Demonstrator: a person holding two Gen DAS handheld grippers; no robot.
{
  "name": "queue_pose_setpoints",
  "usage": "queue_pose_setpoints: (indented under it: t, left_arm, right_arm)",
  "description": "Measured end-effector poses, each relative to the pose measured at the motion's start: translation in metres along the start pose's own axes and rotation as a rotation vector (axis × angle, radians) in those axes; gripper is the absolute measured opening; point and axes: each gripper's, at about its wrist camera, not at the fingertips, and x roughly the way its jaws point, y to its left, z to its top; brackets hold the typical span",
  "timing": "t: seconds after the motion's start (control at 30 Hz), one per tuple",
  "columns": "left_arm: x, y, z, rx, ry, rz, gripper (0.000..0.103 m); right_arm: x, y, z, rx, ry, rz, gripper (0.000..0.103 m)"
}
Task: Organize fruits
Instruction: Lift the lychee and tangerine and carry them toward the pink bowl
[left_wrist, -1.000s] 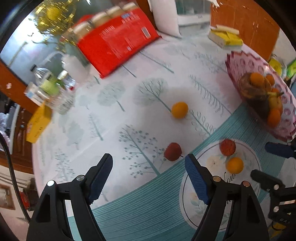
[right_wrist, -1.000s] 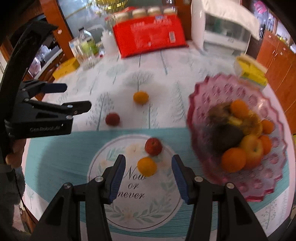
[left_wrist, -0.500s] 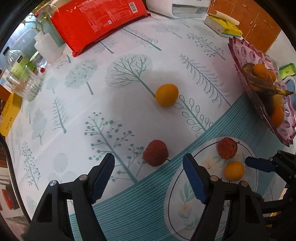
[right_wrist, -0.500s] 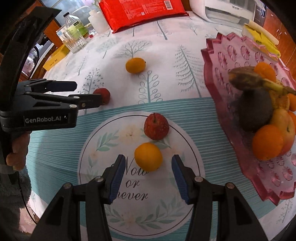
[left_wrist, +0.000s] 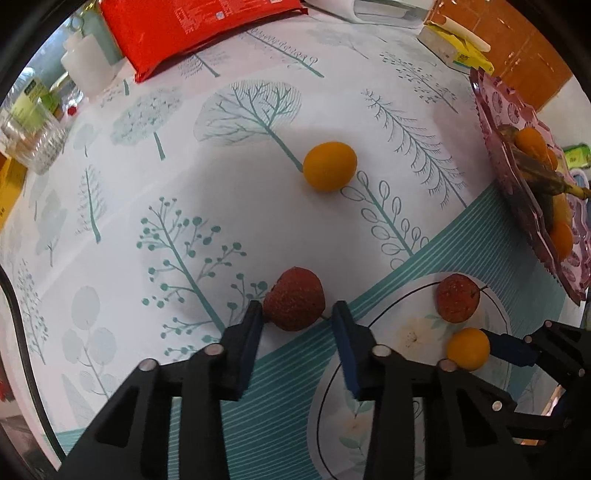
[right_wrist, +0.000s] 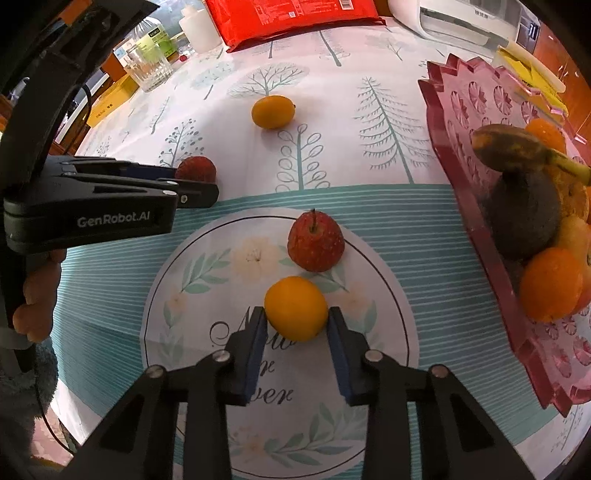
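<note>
Speckled red apple (left_wrist: 295, 303) between closing left gripper (left_wrist: 297, 318); right gripper (right_wrist: 295, 320) clamping orange (right_wrist: 296, 308).

- "GenRobot.AI", white lettering on the black side of the left gripper (right_wrist: 192, 184), seen from the right wrist view.
- Script lettering on the tablecloth (right_wrist: 369, 229) inside its round floral emblem: the ending "ver" reads clearly on the lower line; the upper line is mostly covered by the yellow fruit (right_wrist: 296, 308) and the gripper pads.
- Red package (right_wrist: 291, 16) at the table's far edge: white print and a barcode, too small to read.
- Bottle label (right_wrist: 155, 37), green and white: illegible.
- Yellow box (right_wrist: 110, 99): small dark print, illegible.
</note>
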Motion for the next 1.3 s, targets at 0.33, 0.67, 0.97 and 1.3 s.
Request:
queue_pose_setpoints:
  t: [0.33, 0.67, 0.97, 1.3]
  left_arm:
    - [-0.003, -0.005, -0.007, -0.018, -0.028, 0.032, 0.026]
    - [-0.043, -0.035, -0.034, 0.0, -0.063, 0.071, 0.025]
    - [-0.093, -0.066, -0.04, -0.026, -0.134, 0.05, 0.025]
    - [-0.131, -0.115, -0.031, 0.009, -0.206, 0.014, 0.025]
  right_arm:
    - [-0.003, 0.009, -0.007, -0.055, -0.035, -0.042, 0.032]
    - [-0.034, 0.007, -0.018, -0.055, -0.1, -0.007, 0.032]
    - [-0.075, -0.008, -0.029, -0.037, -0.175, 0.024, 0.032]
    - [-0.122, -0.041, -0.039, 0.018, -0.277, 0.033, 0.032]
